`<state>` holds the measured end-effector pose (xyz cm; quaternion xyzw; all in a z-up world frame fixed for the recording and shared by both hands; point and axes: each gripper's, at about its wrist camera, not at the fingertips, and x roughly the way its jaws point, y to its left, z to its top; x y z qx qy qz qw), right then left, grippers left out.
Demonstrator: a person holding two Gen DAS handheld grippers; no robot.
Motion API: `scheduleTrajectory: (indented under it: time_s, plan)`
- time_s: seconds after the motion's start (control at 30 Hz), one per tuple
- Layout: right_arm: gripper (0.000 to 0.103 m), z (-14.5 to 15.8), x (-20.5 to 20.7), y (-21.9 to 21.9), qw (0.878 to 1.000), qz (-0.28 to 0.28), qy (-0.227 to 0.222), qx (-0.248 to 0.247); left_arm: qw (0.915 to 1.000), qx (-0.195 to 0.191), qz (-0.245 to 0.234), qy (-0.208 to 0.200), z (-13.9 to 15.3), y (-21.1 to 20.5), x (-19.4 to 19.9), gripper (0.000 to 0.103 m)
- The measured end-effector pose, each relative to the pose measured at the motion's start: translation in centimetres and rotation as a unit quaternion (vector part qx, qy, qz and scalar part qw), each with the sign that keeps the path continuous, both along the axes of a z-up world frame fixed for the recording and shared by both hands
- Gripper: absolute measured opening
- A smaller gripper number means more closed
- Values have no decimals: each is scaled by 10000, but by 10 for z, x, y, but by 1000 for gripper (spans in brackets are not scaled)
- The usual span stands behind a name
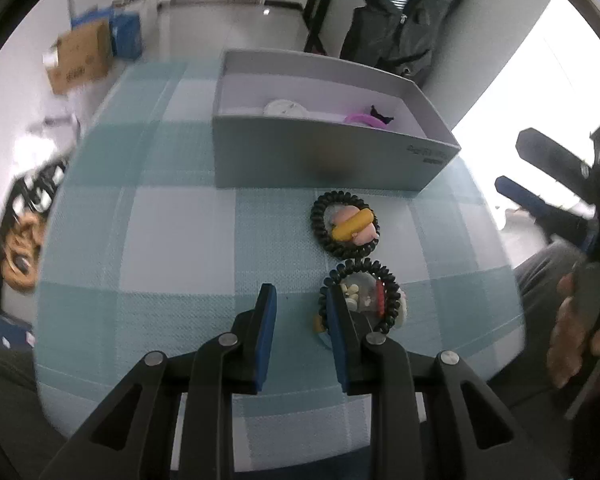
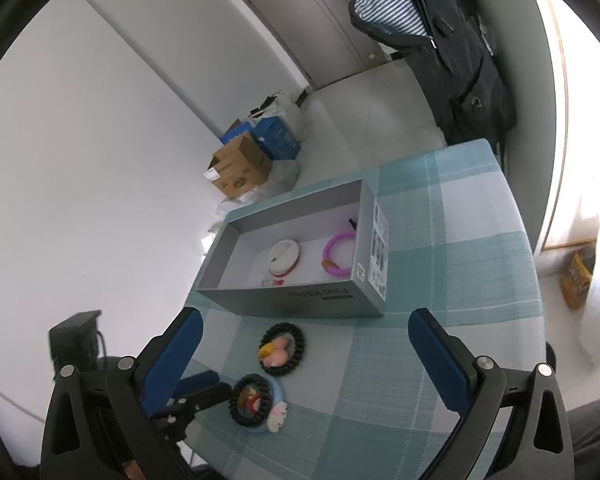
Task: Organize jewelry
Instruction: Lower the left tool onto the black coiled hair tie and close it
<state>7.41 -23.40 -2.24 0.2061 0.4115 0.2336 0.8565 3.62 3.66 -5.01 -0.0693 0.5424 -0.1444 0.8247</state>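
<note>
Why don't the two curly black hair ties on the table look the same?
The far tie has a pink and yellow charm; the near tie has a clear charm with white bits and red. The far tie lies close to the box; the near tie lies farther from it. The left tongs reach the near tie; nothing touches the far tie. Both are black coils lying flat.

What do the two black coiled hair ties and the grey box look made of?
Far coiled hair tie and near coiled hair tie: glossy black plastic spiral cord, judging by ridged coils; charms look like soft resin or rubber, unclear. Grey box: matte cardboard with thin, crisp-edged walls and printed lettering.
</note>
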Motion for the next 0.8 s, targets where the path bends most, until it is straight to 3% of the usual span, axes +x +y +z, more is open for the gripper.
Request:
scheduleTrajectory:
  time_s: [0.37,0.4,0.43,0.5,0.8]
  plan:
    - [103,-2,2,0,10000,6,26,71,9990,226,-372,37,-9,-22,5,20]
    - [103,-2,3,0,10000,-2,38,90,9990,234,-390,23,-8,-23,5,17]
    - [103,-2,3,-1,9999,-7,47,106,9989,262,-399,15,-8,-23,5,6]
    - [103,-2,4,-1,9999,-9,45,112,9988,276,-412,4,-7,-24,5,6]
    - [103,-4,5,0,9999,-3,88,106,9994,-93,-256,-215,10,-12,3,5]
